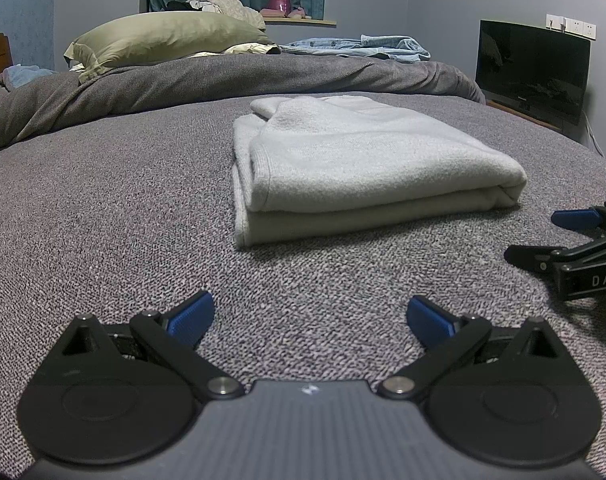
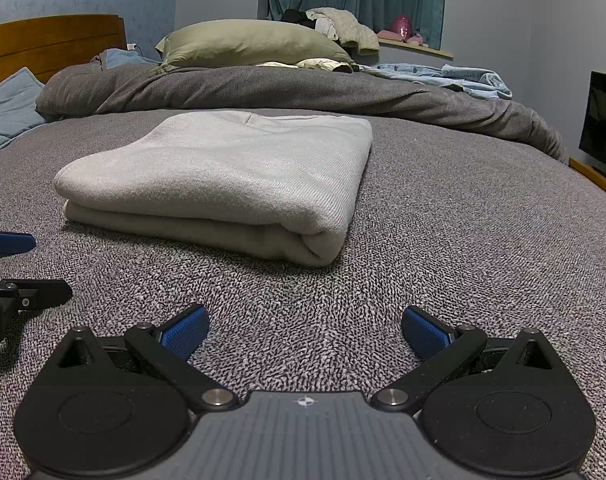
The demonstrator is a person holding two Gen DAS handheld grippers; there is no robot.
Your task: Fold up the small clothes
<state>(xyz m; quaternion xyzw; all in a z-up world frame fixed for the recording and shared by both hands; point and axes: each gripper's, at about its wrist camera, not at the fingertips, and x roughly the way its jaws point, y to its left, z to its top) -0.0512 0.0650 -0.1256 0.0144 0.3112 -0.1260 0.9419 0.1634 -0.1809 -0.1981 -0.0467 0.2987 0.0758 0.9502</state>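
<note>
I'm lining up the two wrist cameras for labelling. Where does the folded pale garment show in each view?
Left wrist: the folded pale garment lies centre-right, ahead of the open left gripper.
Right wrist: the garment lies centre-left, ahead of the open right gripper.
Shared landmark: the olive pillow behind it, on the grey duvet.

Two black hand-held grippers with blue ribbed finger pads

The left hand-held gripper and the right hand-held gripper share round black discs, silver pivot screws, a ribbed grey body with a small white mark; white letters "DAS" show on one.
</note>
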